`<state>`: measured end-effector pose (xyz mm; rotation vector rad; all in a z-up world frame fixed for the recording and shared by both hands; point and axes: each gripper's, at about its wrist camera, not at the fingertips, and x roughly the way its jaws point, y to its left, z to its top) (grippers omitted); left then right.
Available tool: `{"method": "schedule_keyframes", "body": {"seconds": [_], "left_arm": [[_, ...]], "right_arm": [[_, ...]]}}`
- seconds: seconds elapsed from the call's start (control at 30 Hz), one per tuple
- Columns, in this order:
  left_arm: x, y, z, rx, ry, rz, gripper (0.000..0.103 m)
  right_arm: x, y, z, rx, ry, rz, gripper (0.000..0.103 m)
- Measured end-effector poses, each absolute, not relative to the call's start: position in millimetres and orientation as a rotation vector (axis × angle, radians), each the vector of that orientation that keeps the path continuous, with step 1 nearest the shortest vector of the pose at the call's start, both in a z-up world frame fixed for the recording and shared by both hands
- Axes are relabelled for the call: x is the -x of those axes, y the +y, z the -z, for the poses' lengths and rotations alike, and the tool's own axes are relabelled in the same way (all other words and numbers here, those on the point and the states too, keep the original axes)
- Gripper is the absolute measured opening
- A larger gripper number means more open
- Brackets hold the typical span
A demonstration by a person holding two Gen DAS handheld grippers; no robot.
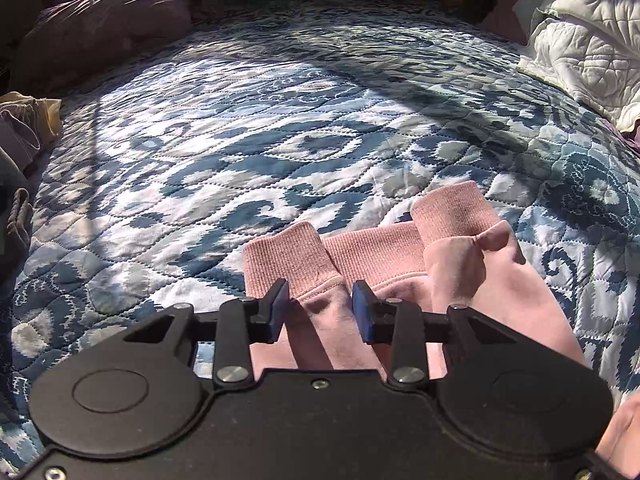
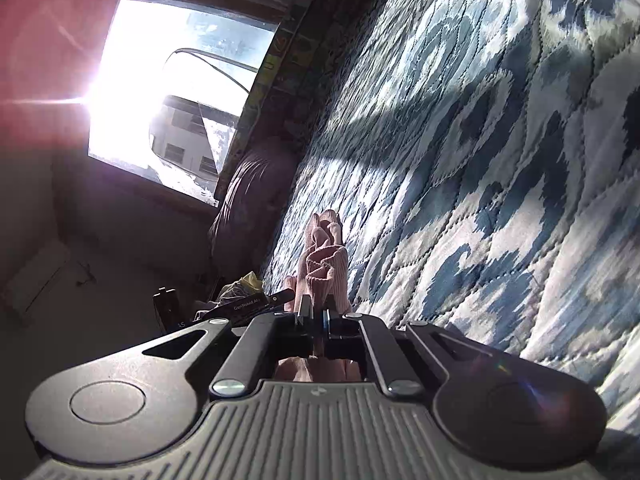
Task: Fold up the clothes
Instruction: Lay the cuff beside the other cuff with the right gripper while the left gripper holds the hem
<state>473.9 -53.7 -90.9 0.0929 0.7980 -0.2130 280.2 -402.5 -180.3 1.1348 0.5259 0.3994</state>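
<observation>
A pink sweatshirt (image 1: 372, 252) lies on the blue-and-white patterned quilt (image 1: 240, 140), its ribbed hem and two ribbed cuffs pointing away from me. My left gripper (image 1: 321, 304) is open just over the left sleeve, a blue pad on each side of it where sleeve meets cuff. In the right wrist view, which is rolled sideways, my right gripper (image 2: 316, 314) is shut on a bunched part of the pink sweatshirt (image 2: 324, 268), beside the quilt (image 2: 480, 160). The left gripper's black body (image 2: 248, 306) shows just left of it.
A purple pillow (image 1: 100, 20) lies at the far left of the bed, and a white quilted blanket (image 1: 592, 40) at the far right. Crumpled clothes (image 1: 24, 128) are piled on the left edge. A bright window (image 2: 160, 100) glares in the right wrist view.
</observation>
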Motion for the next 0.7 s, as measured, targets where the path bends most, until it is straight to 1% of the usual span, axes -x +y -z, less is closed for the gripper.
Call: {"method": "schedule_keyframes", "body": {"seconds": [0.03, 0.07, 0.17, 0.3, 0.37, 0.43, 0.47, 0.53, 0.67, 0.7], "left_arm": [[-476.5, -56.2, 95.1, -0.105, 0.807, 0.200, 0.022], [-477.9, -58.3, 97.8, -0.113, 0.811, 0.192, 0.008], [-463.8, -51.8, 88.7, -0.088, 0.754, 0.225, 0.007], [-467.6, -54.4, 102.4, -0.124, 0.782, 0.284, 0.008], [-469.8, -54.8, 109.1, -0.144, 0.799, 0.309, 0.010], [-463.8, -45.7, 94.6, -0.091, 0.779, 0.318, 0.032], [-455.5, -38.8, 84.3, -0.053, 0.732, 0.331, 0.041], [-443.5, -26.1, 71.2, -0.013, 0.689, 0.331, 0.040], [-442.8, -12.7, 71.9, -0.039, 0.685, 0.279, 0.025], [-446.8, -15.9, 75.8, -0.065, 0.694, 0.275, 0.024]], "right_arm": [[-280.6, -402.0, 180.5, -1.134, 0.527, -0.399, 0.006], [-280.6, -403.1, 180.8, -1.138, 0.526, -0.397, 0.006], [-280.8, -405.5, 181.5, -1.146, 0.522, -0.398, 0.006], [-281.3, -404.5, 183.1, -1.147, 0.527, -0.398, 0.006], [-280.3, -404.5, 183.9, -1.153, 0.524, -0.393, 0.006], [-278.8, -405.9, 184.0, -1.161, 0.518, -0.392, 0.006], [-278.1, -406.5, 184.0, -1.163, 0.516, -0.392, 0.006], [-276.6, -407.8, 184.2, -1.158, 0.517, -0.394, 0.006], [-276.0, -407.8, 186.5, -1.157, 0.525, -0.394, 0.006], [-276.1, -407.3, 186.9, -1.157, 0.527, -0.392, 0.006]]}}
